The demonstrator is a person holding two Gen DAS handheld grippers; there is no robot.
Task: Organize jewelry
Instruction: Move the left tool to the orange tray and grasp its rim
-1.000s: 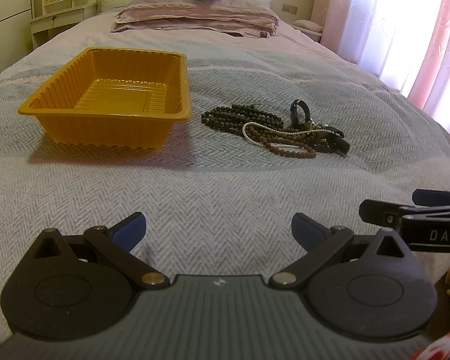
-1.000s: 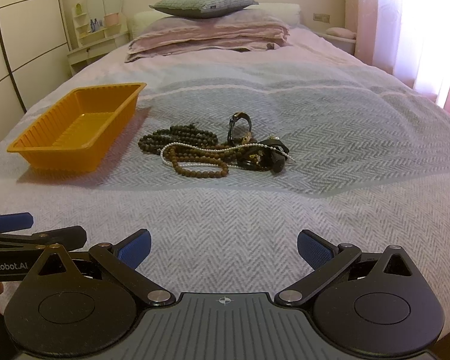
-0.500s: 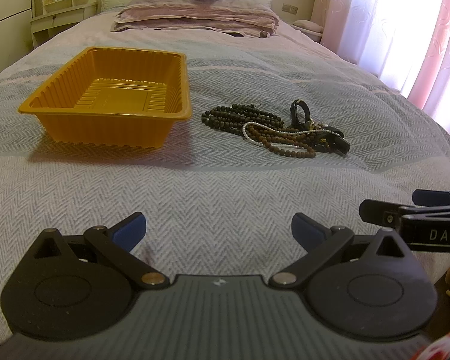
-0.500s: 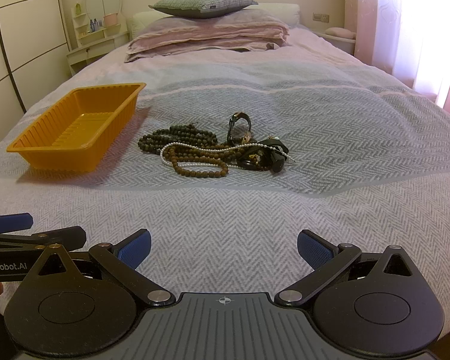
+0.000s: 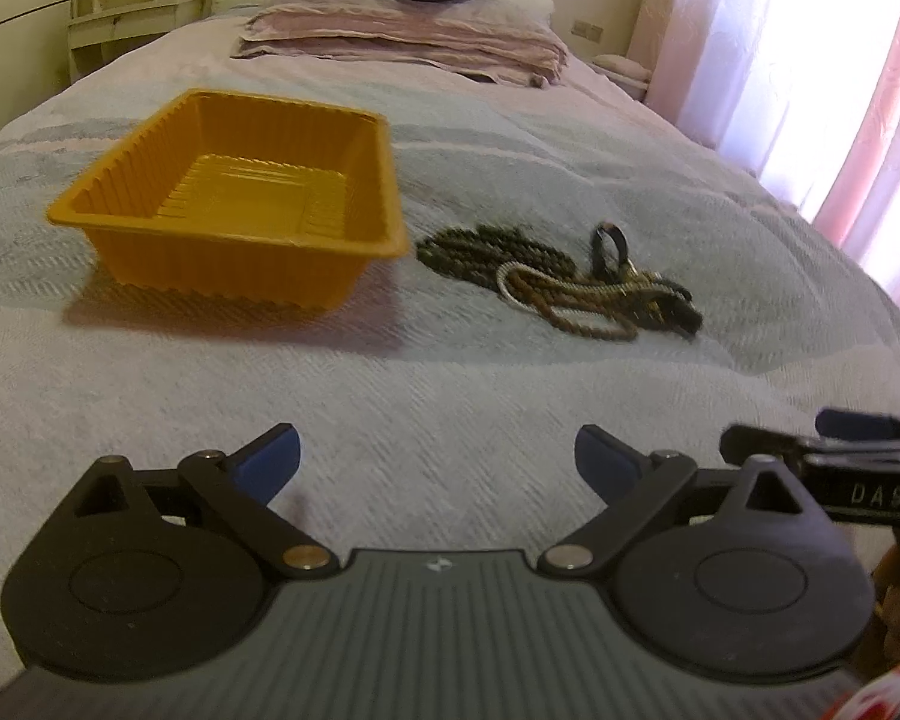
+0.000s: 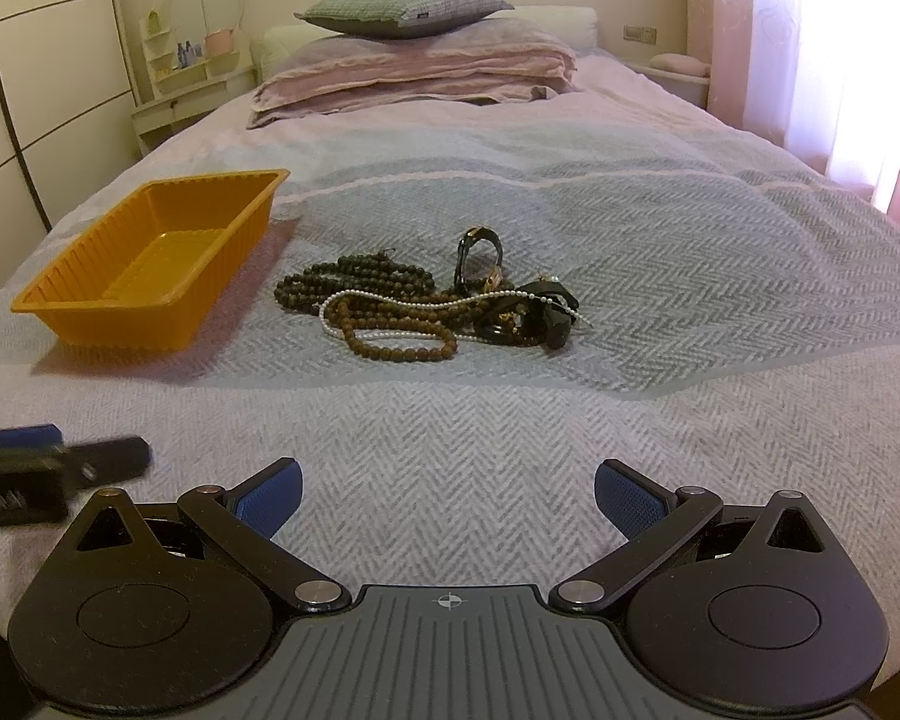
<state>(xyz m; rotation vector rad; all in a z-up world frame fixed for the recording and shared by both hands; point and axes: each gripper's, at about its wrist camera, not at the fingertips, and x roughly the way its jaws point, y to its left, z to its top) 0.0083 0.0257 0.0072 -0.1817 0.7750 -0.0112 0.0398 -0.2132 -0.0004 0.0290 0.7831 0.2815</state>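
Orange ribbed plastic forms the tray [image 6: 150,276], which sits empty on the bed [image 6: 660,276] to the left of the jewelry pile [image 6: 426,306]. Pile and tray lie near each other but do not touch. No item is in the tray yet, so the step in hand is judged to be the first approach and pick.

Gripper state:
- The left gripper [image 5: 438,462] is released, nothing between its blue pads; its jaws have just been closing slightly from their widest.
- The right gripper [image 6: 447,492] is released and empty, jaws spread wide.
- Both hover over bare blanket, well short of the pile.

Recommended procedure:
1. Select one strand at the edge of the pile. The dark bead strand [image 6: 342,282] lies nearest the tray and suits the left gripper.
2. Close on a bunched section, not on a single loop, so that the beads do not slip out.
3. Lift slowly. The thin white pearl strand [image 6: 390,333] crosses the brown bead strand [image 6: 402,348] and could be dragged along.
4. Use the right gripper for the black watch [image 6: 480,252], which stands on edge, or to hold down tangled items.

Materials:
- Beads: round, hard, likely to roll.
- Blanket: woven herringbone, soft; it yields under pressure, so press down lightly.
- Tray: thin-walled and light; it could shift if bumped.
- Black pieces at the right of the pile are too tangled to identify.
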